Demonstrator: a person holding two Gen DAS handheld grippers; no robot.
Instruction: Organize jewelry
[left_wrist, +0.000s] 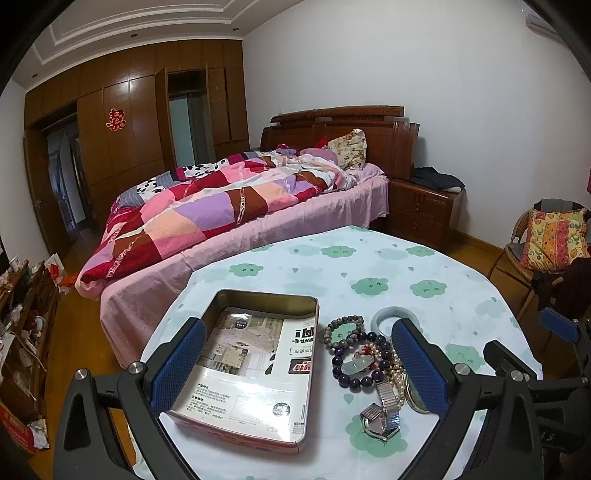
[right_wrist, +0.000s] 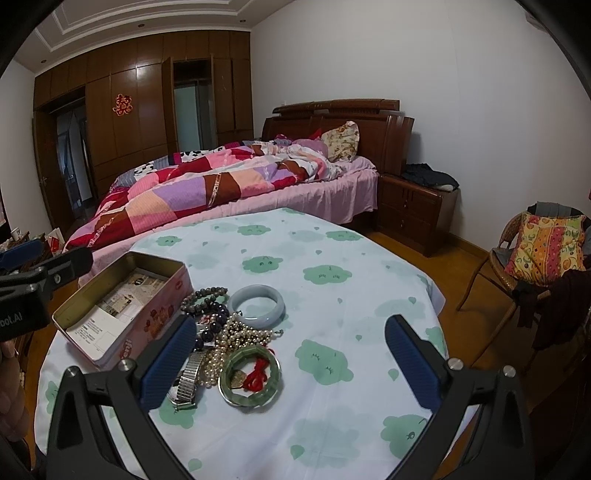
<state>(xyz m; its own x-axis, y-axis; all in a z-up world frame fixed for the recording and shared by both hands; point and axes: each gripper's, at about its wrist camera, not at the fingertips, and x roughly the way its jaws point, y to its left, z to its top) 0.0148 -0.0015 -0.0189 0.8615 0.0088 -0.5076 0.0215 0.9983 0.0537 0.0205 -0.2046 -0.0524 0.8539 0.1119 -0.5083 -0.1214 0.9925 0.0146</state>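
Observation:
An open pink tin box (left_wrist: 255, 365) (right_wrist: 122, 306) lined with printed paper sits on the round table. To its right lies a heap of jewelry: a dark bead bracelet (left_wrist: 364, 360), a green bead bracelet (left_wrist: 343, 328), a pearl strand (right_wrist: 236, 343), a silver watch (left_wrist: 382, 410) (right_wrist: 184, 384), a pale jade bangle (right_wrist: 256, 304) and a green bangle with red cord (right_wrist: 249, 376). My left gripper (left_wrist: 299, 369) is open, hovering over the box and heap. My right gripper (right_wrist: 291, 365) is open over the heap's right side and holds nothing.
The table (right_wrist: 332, 258) wears a white cloth with green cloud prints. A bed with a patchwork quilt (left_wrist: 207, 206) stands behind it, a wooden nightstand (left_wrist: 424, 210) beside that. A wicker chair with a cushion (right_wrist: 539, 254) stands at the right. Clutter lines the floor at left (left_wrist: 26, 332).

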